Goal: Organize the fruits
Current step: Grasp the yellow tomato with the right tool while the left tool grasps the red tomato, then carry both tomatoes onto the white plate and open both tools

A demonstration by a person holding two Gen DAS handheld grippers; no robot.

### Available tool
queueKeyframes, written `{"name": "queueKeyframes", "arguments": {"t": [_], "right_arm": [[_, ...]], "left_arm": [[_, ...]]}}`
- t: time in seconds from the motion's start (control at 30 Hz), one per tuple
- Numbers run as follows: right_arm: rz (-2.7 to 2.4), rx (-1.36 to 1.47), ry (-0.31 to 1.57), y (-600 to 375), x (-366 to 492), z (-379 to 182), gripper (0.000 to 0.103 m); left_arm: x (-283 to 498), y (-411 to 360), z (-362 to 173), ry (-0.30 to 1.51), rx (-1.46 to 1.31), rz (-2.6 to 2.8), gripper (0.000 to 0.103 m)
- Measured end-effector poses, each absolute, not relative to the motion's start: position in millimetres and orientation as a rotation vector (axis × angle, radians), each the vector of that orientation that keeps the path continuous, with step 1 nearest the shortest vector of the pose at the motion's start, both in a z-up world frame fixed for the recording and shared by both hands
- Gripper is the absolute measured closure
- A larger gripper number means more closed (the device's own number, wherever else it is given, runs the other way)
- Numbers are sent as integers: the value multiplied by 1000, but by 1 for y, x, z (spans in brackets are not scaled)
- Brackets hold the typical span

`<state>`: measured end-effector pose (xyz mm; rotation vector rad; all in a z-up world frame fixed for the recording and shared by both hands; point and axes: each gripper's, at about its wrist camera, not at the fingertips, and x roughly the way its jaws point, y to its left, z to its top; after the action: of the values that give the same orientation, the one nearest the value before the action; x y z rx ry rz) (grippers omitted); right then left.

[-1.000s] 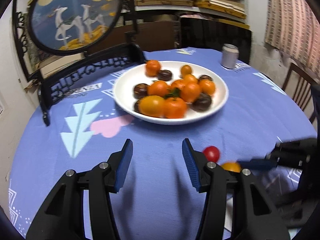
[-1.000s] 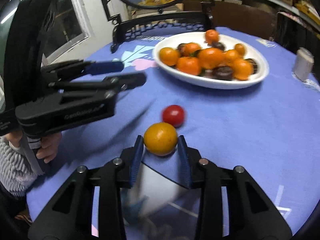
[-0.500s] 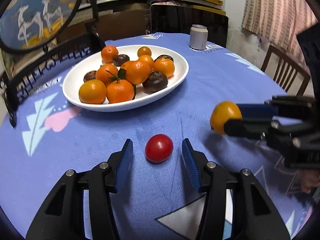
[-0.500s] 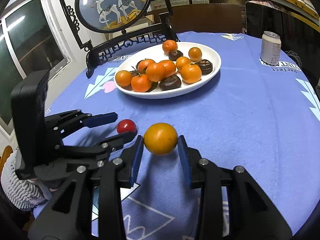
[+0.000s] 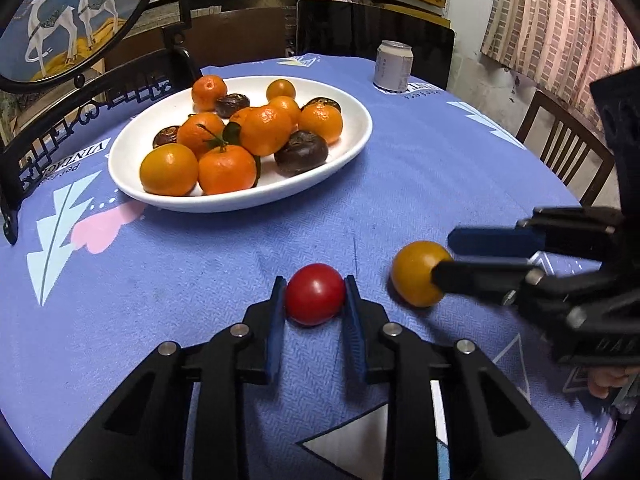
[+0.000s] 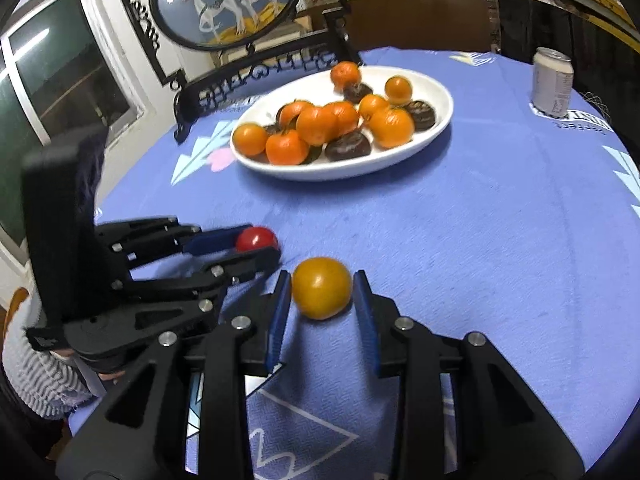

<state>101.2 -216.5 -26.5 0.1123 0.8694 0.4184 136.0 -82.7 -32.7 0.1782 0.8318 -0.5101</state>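
Framed deer picture [image 6: 224, 0]: far left behind the tabletop, two white deer on blue, in a black ornate stand.
Writing: "VINTAGE" is printed on the blue tablecloth [image 5: 160, 264] beside the plate, seen upside down; the smaller line under it is not readable. "perfect" shows on the cloth by the can in the right wrist view.
White oval plate [image 5: 352, 148]: far centre, holding about nine orange mandarins [image 5: 266, 130] and about four dark brown fruits [image 5: 301, 153]; some are partly hidden, so the counts are rough.
Left tool [image 5: 315, 297]: blue pads closed against both sides of one red tomato [image 5: 315, 294], which sits low at the tabletop, near centre.
Right tool [image 6: 322, 292]: pads close on either side of one yellow-orange tomato [image 6: 322, 287], gripping it just right of the red one; whether it rests on the cloth or is lifted is unclear.
Drink can [image 6: 552, 82]: one, far right, upright, label too small to read.
Wooden chair [image 5: 568, 148]: far right, beyond the tabletop edge.
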Motion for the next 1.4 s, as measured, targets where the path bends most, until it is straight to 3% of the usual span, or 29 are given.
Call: {"name": "queueKeyframes", "arguments": {"t": [0.03,0.07,0.17,0.43,0.63,0.93,1.23,1.33,1.4], "right_arm": [[422,102,873,-214,102,-28,56],[421,93,876,-211,102,-30,53],[401,76,870,-208,106,-34,65],[395,69,884,-200,109,-41,67],[365,130,800,-223,107,-11,67],[339,180,695,-233,184,52,67],[335,168,783,-202,289,20,66],[316,191,789,-206,300,11,54],[314,207,776,-211,297,13,54]], "left_arm": [[136,-82,-32,828,177,-506,74],[136,-81,-31,824,176,-505,74],[134,-82,-31,817,189,-503,74],[137,-77,-30,819,174,-476,75],[140,-59,5,740,131,-442,75],[229,-42,60,695,64,-327,74],[327,-50,19,818,36,-271,74],[338,-51,10,840,37,-267,74],[337,-52,9,840,41,-266,71]]}}
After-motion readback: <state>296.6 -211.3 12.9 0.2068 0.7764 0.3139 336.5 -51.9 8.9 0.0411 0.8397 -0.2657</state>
